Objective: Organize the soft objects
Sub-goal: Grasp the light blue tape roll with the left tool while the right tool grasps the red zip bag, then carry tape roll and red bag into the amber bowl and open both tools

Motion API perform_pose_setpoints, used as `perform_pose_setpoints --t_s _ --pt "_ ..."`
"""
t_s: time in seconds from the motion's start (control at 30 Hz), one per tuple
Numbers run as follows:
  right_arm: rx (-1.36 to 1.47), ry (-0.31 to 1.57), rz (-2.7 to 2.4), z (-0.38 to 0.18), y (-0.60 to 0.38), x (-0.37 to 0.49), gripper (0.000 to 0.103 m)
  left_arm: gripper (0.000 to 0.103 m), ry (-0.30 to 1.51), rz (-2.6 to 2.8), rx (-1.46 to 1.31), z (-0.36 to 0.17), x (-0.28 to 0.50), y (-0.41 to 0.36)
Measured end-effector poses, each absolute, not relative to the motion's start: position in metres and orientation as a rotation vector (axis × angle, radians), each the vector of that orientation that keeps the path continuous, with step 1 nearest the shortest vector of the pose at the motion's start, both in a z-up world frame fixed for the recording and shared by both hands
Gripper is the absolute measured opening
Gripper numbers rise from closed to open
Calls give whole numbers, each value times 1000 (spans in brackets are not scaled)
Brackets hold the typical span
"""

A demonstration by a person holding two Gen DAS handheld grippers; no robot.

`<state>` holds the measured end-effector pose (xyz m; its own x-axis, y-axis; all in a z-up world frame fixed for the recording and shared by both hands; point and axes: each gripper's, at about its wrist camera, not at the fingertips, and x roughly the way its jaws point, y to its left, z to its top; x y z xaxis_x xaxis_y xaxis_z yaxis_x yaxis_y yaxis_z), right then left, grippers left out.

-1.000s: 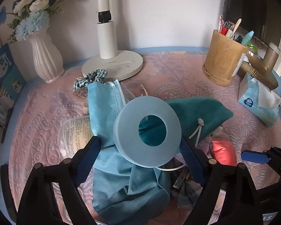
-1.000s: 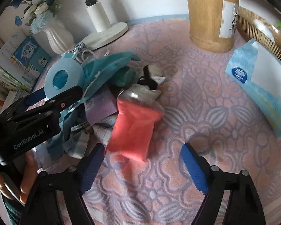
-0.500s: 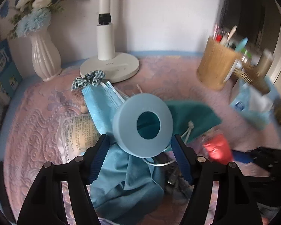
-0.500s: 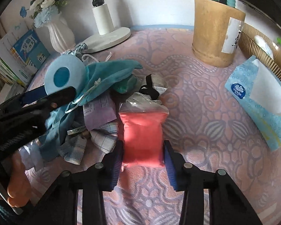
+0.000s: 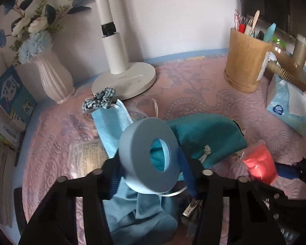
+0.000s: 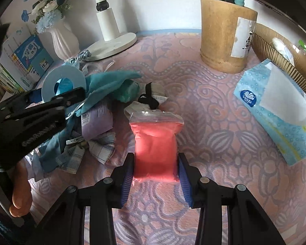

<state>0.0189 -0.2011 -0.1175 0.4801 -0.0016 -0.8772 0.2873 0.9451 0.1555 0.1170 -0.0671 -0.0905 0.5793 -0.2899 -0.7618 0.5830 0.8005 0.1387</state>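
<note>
My left gripper [image 5: 151, 175] is shut on a light blue foam ring [image 5: 149, 157] and holds it above a pile of soft things: a blue face mask [image 5: 112, 120], a teal drawstring pouch [image 5: 210, 134] and a blue cloth [image 5: 138, 214]. The ring also shows in the right wrist view [image 6: 63, 83]. My right gripper [image 6: 156, 175] is shut on a clear zip bag of pink-red filling [image 6: 156, 143], seen in the left wrist view [image 5: 259, 163] at the right. The bag's bottom end sits between the blue pads.
On the pink patterned tablecloth [image 6: 214, 122] stand a white vase [image 5: 53, 77], a white lamp base [image 5: 124, 79], a bamboo pen holder [image 6: 226, 36] and a tissue pack [image 6: 279, 110]. A checked scrunchie [image 5: 100, 100], a lilac packet [image 6: 95, 120] and plaid cloth [image 6: 104, 145] lie nearby. Books [image 5: 8, 106] stand at the left.
My right gripper has closed on the pink-red bag, which now stands straight between its pads. My left gripper has closed on the foam ring and lifted it slightly.
</note>
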Motion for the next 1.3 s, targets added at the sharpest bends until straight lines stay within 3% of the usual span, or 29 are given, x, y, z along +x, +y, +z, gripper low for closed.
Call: perform_pose_setpoints --t_s 0.03,0.07,0.1,0.33,0.43,0.6,1.0,1.3 --pt "302 1055 -178 -117 -203 17 41 35 791 -553 369 -85 115 -59" --pt "308 1048 -175 -115 -204 15 41 23 783 -572 338 -80 113 -51" --pt "313 1037 -170 -113 -205 13 41 23 783 -591 308 -76 113 -45" --pt "277 981 -160 -93 -202 5 41 23 798 -602 223 -68 113 -23" --pt "282 993 -152 -95 -201 4 41 29 829 -572 212 -75 119 -25" --pt "296 1010 -151 -101 -204 4 41 22 823 -506 261 -83 122 -32" --pt "337 941 -114 -73 -216 -7 41 22 619 -646 165 -17 69 -13" --pt "321 822 -114 -24 -234 -17 41 22 556 -712 204 25 61 -59"
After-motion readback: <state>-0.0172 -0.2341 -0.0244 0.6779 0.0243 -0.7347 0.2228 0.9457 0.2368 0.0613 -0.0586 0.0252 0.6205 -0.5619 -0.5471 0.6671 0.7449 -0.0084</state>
